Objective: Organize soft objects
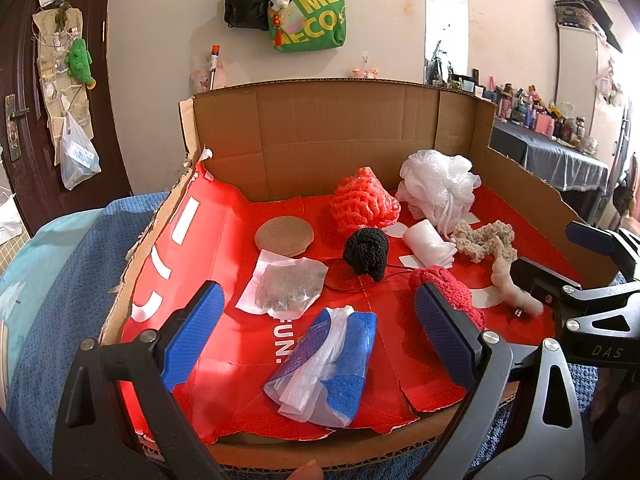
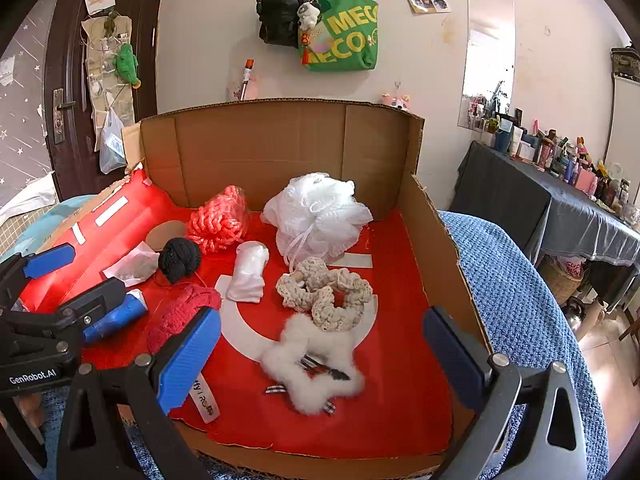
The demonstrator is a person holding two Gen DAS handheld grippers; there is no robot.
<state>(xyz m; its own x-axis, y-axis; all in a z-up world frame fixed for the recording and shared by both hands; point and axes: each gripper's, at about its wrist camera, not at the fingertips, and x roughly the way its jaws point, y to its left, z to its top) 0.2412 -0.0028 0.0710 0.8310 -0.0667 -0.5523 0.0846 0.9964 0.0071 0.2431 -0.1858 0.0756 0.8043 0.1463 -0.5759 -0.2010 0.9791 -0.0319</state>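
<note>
A cut-down cardboard box [image 1: 332, 128] with a red printed floor holds the soft things. From the left: a round tan pad [image 1: 285, 236] lies flat near the back, with a gauzy white sachet [image 1: 286, 286] in front of it and a blue-and-white mesh wrap [image 1: 324, 364] nearest the open front edge. Mid-box sit a coral net sleeve [image 1: 364, 204] and a black knitted ball [image 1: 366, 252] — a thin dark cord trails from it. Rightward come a dark red knitted piece [image 2: 180, 316], a white bath pouf [image 2: 320, 216], a small white roll [image 2: 250, 272], a beige crocheted scrunchie [image 2: 324, 296] and a fluffy white piece [image 2: 312, 368] (a plaid ribbon shows under it). The left gripper [image 1: 320, 328] and right gripper [image 2: 322, 356] both hover over the box's front, jaws spread wide and holding nothing.
</note>
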